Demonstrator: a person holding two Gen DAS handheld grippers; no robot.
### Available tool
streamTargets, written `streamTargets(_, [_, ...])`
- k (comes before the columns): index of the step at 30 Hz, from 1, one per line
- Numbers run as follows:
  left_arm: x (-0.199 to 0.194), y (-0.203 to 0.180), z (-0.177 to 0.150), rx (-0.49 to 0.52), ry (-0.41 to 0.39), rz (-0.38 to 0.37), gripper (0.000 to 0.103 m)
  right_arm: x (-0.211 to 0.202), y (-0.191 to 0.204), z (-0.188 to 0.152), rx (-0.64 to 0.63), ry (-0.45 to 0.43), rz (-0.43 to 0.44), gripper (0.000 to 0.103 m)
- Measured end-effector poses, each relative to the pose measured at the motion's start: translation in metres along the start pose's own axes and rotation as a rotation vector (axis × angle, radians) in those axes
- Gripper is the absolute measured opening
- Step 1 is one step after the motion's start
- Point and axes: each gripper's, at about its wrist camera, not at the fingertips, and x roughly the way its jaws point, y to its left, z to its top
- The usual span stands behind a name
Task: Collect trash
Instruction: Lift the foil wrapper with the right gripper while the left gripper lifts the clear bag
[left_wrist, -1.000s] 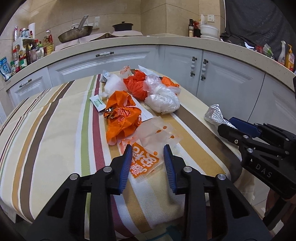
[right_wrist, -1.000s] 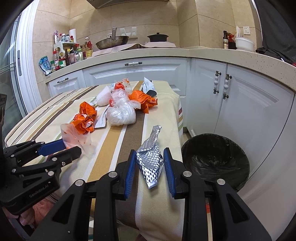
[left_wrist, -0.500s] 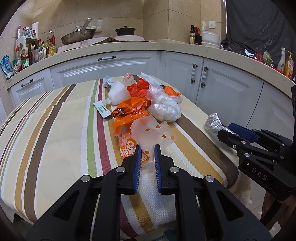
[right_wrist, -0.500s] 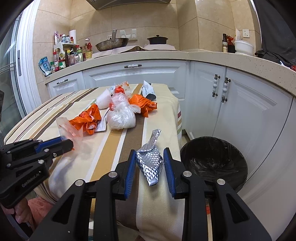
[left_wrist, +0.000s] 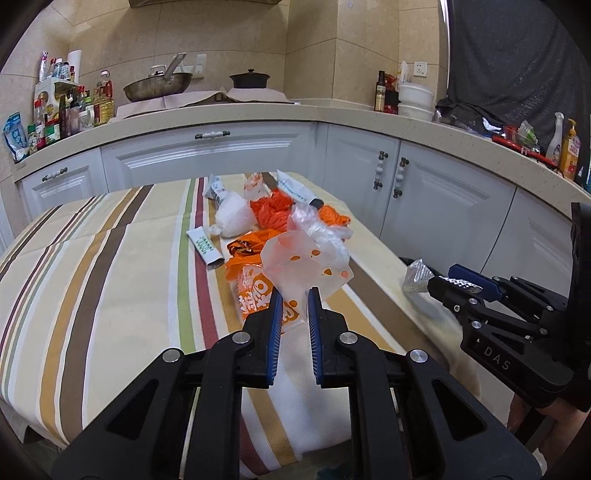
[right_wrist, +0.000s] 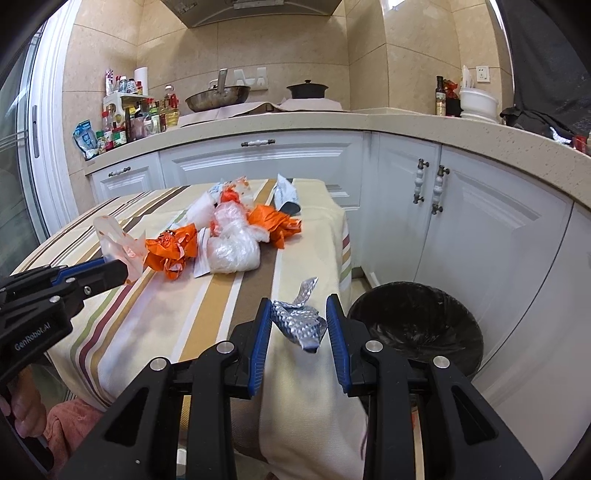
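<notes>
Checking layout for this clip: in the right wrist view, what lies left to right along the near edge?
left gripper holding translucent wrapper → right gripper on foil scrap → black bin.

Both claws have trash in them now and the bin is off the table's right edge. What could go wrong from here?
The left claw pinches only the lower edge of the translucent spotted bag; it could slip out on the way across.

The foil wrapper sits crumpled in the right claw and may drop short of the black bin.

The bag hangs close to the orange wrapper and could drag it.
</notes>
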Motion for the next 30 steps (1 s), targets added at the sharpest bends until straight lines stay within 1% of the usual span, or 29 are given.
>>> streamTargets(8, [0.003,-0.004,0.0,0.003,0.006,-0.007,0.014,0.001,0.002,-0.002,-0.013,-0.001,-0.004,0.031])
streamTargets(22, [-0.011,-0.001,0.007,-0.017,-0.031,-0.02,0.013,-0.013,0.007,0.007,-0.027,-0.051,-0.003,0.031])
streamTargets(27, [-0.013,-0.003,0.012,-0.015,-0.046,-0.034,0.013,-0.017,0.003,0.01,-0.025,-0.066,-0.022,0.031])
streamTargets(30, [-0.011,-0.01,0.02,-0.003,-0.065,-0.052,0.013,-0.02,-0.005,0.014,-0.024,-0.075,-0.049,0.031])
